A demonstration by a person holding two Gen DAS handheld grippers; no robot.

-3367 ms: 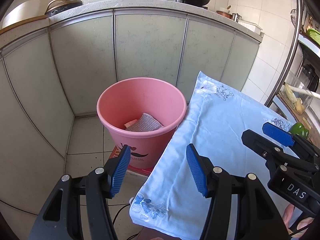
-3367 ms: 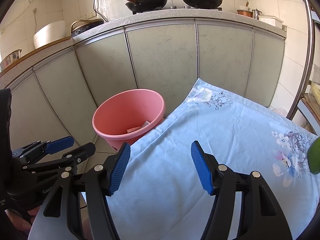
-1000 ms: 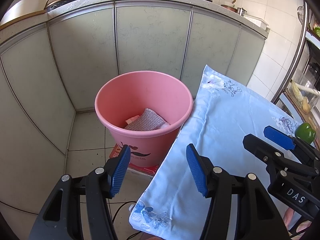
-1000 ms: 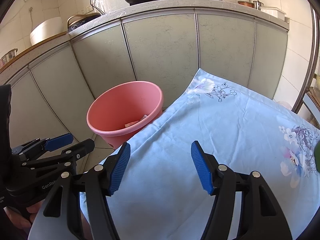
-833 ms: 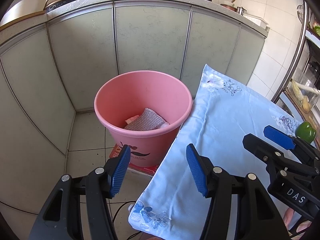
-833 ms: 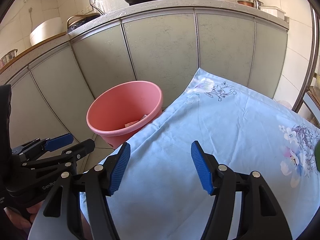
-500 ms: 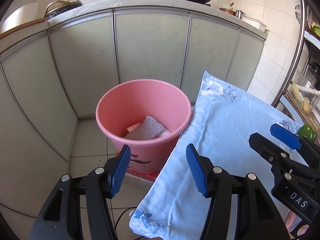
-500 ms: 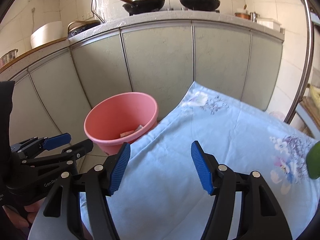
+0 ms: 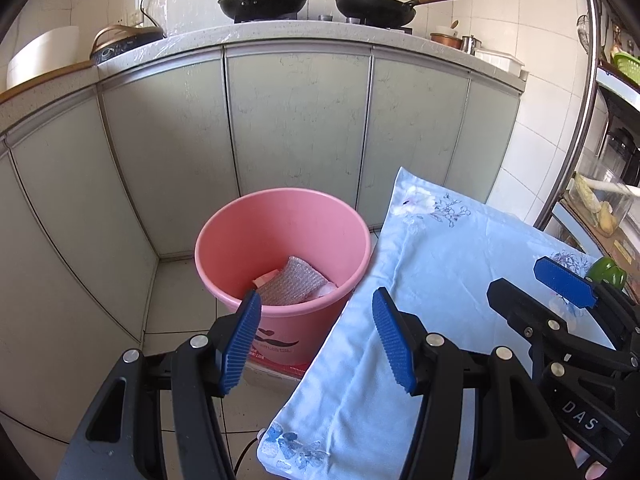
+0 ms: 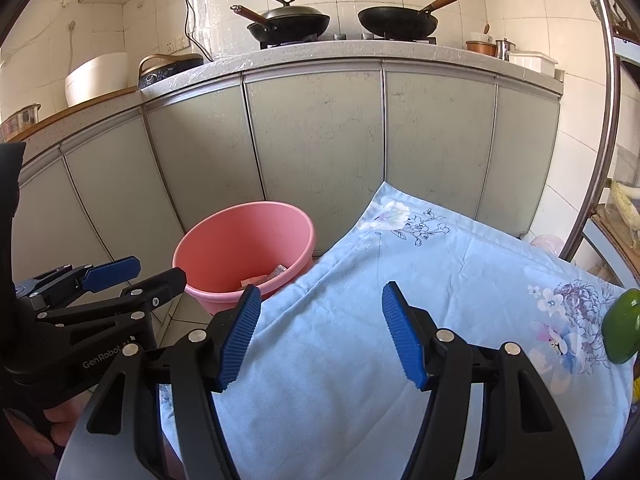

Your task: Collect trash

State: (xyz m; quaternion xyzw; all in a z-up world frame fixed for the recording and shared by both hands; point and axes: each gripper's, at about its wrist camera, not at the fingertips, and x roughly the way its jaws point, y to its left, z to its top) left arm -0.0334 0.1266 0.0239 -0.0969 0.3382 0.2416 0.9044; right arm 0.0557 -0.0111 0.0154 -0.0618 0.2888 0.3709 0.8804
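Observation:
A pink bucket (image 9: 280, 236) stands on the tiled floor against the cabinets, beside the table's left edge. Inside it lie a sheet of bubble wrap (image 9: 290, 282) and a pale scrap. The same pink bucket (image 10: 244, 248) shows at centre left in the right wrist view. My left gripper (image 9: 318, 338) hovers open and empty over the table's corner, near the bucket's front. My right gripper (image 10: 320, 334) is open and empty above the light blue floral cloth (image 10: 420, 308). The right gripper (image 9: 560, 300) also appears at the right of the left wrist view, and the left gripper (image 10: 120, 276) at the left of the right wrist view.
A green pepper (image 10: 622, 332) lies on the cloth at the far right. Grey cabinet doors (image 9: 296, 128) run behind the bucket, with two black pans (image 9: 376, 10) on the counter. A metal shelf rack (image 9: 576, 140) stands at the right. A person's hand (image 10: 28, 428) holds the left gripper.
Both grippers have risen a little and tilted up, so the bucket and cloth sit lower in view and more of the counter and pans shows. Both stay open and empty.

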